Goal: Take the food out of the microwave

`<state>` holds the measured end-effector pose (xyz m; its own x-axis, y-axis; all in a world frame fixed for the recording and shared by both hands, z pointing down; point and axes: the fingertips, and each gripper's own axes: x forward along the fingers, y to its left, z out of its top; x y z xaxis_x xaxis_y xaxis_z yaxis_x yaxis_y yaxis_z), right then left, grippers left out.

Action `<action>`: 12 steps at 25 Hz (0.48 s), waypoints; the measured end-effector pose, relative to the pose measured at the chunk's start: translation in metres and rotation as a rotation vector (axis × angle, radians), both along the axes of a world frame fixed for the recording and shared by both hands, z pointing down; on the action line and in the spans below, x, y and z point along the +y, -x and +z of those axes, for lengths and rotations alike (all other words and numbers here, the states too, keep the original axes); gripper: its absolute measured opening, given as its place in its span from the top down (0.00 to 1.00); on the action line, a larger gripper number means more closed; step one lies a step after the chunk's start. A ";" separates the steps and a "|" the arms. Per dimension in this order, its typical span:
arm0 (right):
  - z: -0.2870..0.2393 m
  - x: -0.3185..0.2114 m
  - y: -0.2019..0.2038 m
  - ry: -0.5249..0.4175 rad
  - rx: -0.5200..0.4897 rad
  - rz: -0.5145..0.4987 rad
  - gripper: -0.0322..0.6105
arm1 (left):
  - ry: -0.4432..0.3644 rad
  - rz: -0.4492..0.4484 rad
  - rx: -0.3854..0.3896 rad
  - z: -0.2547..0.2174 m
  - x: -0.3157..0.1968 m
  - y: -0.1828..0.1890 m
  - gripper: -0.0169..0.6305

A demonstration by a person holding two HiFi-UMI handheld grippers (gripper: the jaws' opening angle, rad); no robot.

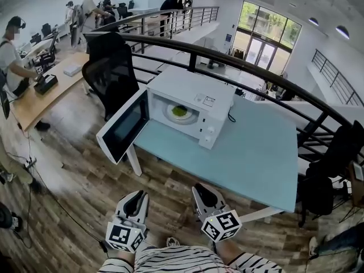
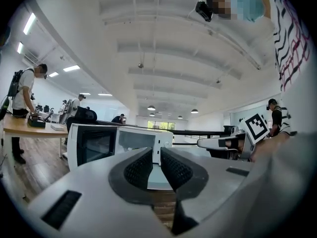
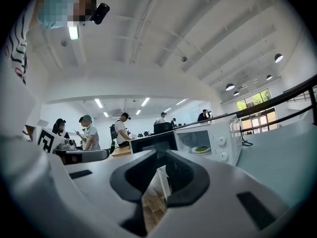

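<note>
A white microwave [image 1: 193,104] stands on the pale blue table [image 1: 250,152], its door [image 1: 122,127] swung open to the left. Inside sits a white plate of green food [image 1: 181,112], also seen in the right gripper view as a plate of green food [image 3: 201,149]. My left gripper [image 1: 135,199] and right gripper [image 1: 203,192] hang side by side near my body, well short of the table, both shut and empty. The left gripper [image 2: 156,165] points level at the microwave [image 2: 143,142]; the right gripper [image 3: 162,175] points toward the microwave [image 3: 208,140].
A black office chair [image 1: 114,73] stands left of the microwave. A curved black railing [image 1: 244,67] runs behind the table. Another black chair [image 1: 335,164] is at the right. People work at a wooden desk [image 1: 40,95] far left. Wood floor lies between me and the table.
</note>
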<state>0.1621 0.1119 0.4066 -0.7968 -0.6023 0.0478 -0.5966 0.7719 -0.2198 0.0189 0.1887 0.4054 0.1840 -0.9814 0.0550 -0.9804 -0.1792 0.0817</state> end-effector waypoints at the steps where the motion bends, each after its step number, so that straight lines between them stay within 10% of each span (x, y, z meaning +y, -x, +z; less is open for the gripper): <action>1: 0.002 -0.004 0.000 0.009 -0.001 -0.005 0.85 | 0.006 0.002 0.002 0.002 -0.005 -0.002 0.93; 3: 0.007 -0.013 0.003 0.027 -0.001 -0.016 0.66 | 0.018 0.013 0.012 0.007 -0.016 -0.005 0.86; 12: 0.021 -0.053 0.023 0.087 0.001 0.035 0.66 | 0.083 0.081 0.056 0.025 -0.064 0.016 0.70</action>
<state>0.1390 0.0586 0.4281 -0.7752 -0.6234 0.1018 -0.6232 0.7285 -0.2843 0.0030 0.1242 0.4301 0.2673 -0.9557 0.1233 -0.9566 -0.2477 0.1534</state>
